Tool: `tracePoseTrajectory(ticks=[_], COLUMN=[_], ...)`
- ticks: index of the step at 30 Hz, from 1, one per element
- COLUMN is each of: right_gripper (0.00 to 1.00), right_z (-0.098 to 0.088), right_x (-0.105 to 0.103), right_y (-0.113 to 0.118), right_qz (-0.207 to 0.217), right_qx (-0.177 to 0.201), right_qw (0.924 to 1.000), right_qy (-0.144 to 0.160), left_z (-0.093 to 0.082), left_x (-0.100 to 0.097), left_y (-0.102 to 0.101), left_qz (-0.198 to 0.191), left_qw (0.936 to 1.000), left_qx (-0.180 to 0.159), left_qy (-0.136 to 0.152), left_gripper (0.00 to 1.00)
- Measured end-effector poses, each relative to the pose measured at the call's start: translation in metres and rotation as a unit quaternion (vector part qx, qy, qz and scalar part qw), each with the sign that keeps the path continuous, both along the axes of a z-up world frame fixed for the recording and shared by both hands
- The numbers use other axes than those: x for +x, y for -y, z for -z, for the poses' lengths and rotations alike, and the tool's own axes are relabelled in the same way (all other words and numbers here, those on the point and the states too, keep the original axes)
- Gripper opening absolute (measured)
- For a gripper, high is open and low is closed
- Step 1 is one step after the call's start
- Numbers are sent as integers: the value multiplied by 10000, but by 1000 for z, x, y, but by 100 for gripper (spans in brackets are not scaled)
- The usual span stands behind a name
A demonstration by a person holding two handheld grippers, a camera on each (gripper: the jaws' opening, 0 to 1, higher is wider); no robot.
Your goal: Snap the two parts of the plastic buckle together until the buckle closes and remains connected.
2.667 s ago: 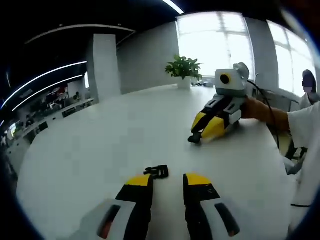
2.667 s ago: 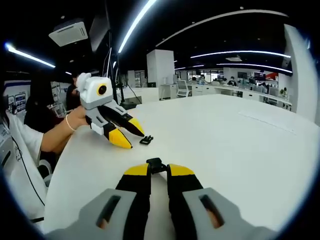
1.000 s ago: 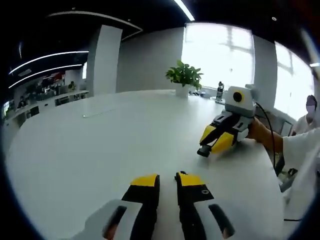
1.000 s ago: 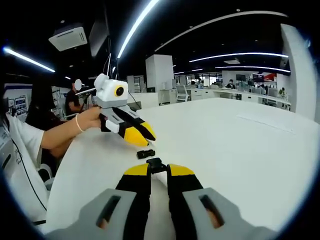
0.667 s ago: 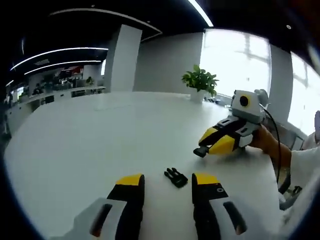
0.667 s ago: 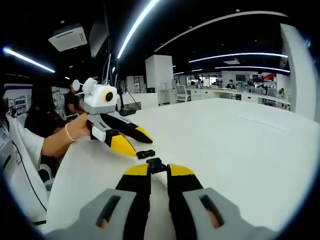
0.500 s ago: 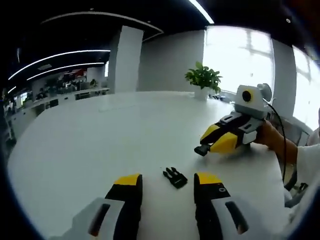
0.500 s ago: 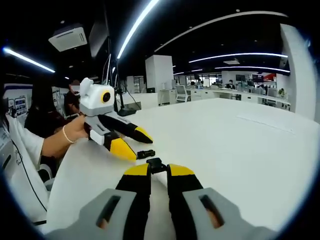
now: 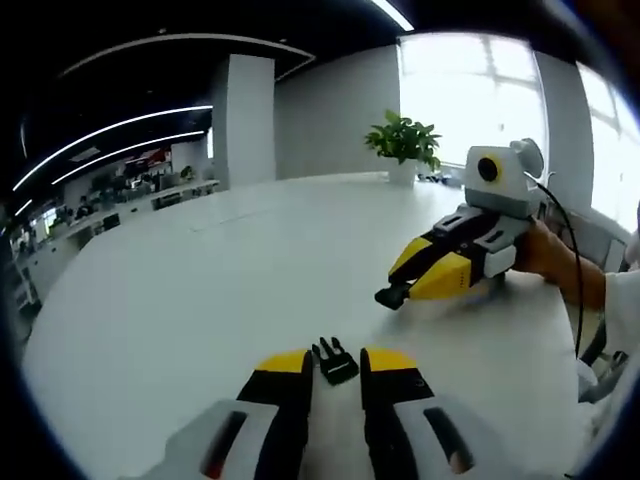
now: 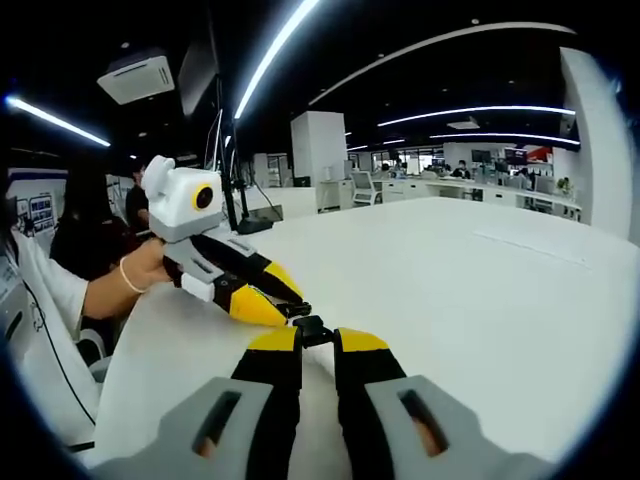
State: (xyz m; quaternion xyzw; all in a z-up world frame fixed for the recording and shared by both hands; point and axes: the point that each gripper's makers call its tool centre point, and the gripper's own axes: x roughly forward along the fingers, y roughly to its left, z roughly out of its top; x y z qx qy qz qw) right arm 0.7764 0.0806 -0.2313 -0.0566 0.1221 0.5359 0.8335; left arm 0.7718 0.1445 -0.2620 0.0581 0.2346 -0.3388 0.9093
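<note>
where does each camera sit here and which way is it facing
Left gripper view: rides on the left gripper, looking along its jaws across the white table toward a potted plant and windows; a black buckle part lies at its tips, and the right gripper enters from the right, held by a hand.
Right gripper view: rides on the right gripper, shut on the other buckle part, facing an office; the left gripper enters from the left.
Shared: table, both grippers.

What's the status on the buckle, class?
Left gripper jaws close around pronged buckle half, grip unconfirmed. Right gripper shut on socket half. Halves apart, not snapped. White table between them.
</note>
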Motion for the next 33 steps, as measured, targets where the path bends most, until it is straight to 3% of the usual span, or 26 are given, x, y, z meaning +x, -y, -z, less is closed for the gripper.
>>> tracePoseTrajectory(ticks=[11, 13, 14, 17, 20, 23, 33], right_gripper=[12, 12, 12, 12, 12, 12, 12], right_z=[1, 1, 1, 2, 6, 7, 12], right_x=[-1, -2, -2, 0, 4, 7, 7], right_y=[-1, -2, -2, -4, -4, -4, -3], right_qz=[-41, -54, -63, -72, -64, -58, -180], right_qx=[-19, -22, -19, -63, -241, -352, -554], right_qw=[10000, 10000, 10000, 9999, 9997, 9994, 9983], right_qy=[2, -10, -21, -41, -54, -40, -44], left_z=[-3, -9, -9, -10, -13, -12, -9], left_x=[4, 4, 3, 6, 5, -3, -10], left_y=[-8, -3, -5, -8, -5, -1, 5], left_qz=[330, 738, 783, 1091, 1514, 2107, 2618], left_qw=[9994, 9971, 9969, 9938, 9884, 9775, 9651], left_qx=[105, 79, 13, 148, 72, -67, -21], left_qy=[16, 191, 68, 125, 64, -95, -66], left_gripper=[12, 12, 12, 12, 12, 12, 12])
